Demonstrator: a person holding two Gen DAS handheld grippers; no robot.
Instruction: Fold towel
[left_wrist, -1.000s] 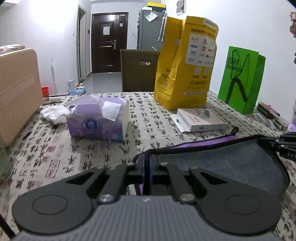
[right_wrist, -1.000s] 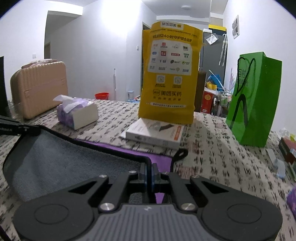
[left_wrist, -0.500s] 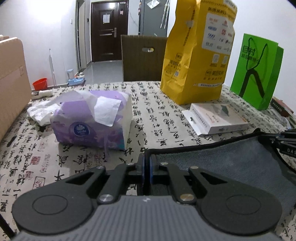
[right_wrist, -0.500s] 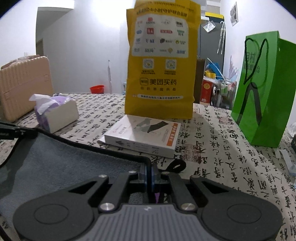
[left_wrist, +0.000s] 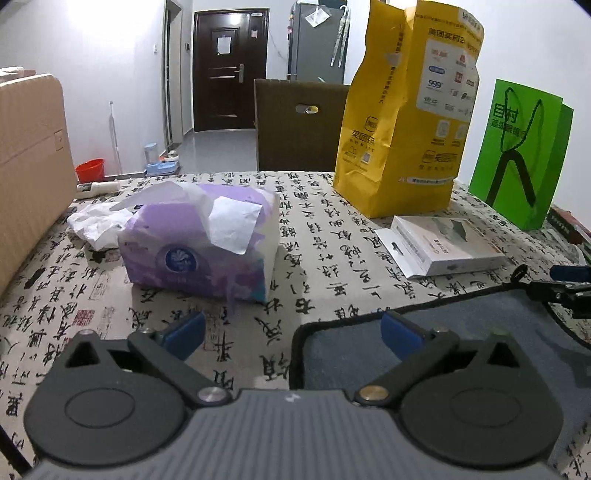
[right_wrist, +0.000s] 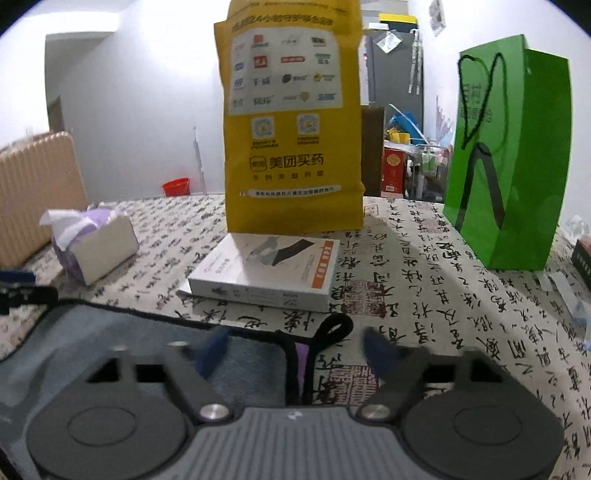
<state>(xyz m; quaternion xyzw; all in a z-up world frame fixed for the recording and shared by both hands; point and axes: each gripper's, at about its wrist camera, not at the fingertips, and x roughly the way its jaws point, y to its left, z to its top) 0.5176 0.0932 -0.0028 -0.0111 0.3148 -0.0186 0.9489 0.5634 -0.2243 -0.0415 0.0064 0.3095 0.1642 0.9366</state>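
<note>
Calligraphy-print cloth covers the worktop (left_wrist: 325, 236), with the grey towel (left_wrist: 480, 332) lying flat at five o'clock. Both the left gripper (left_wrist: 291, 326) and right gripper (right_wrist: 295, 349) have jaws spread, released. Withdraw straight back without snagging its black hem, I'd judge.

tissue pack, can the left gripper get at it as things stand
Probably yes: the left gripper is open, and only bare tablecloth lies between it and the tissue pack; the towel sits off to its right.

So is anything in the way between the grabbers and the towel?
Nothing visible. Both the left gripper and right gripper hang open right over the towel, each straddling a corner. The white box lies just beyond its edge.
</note>
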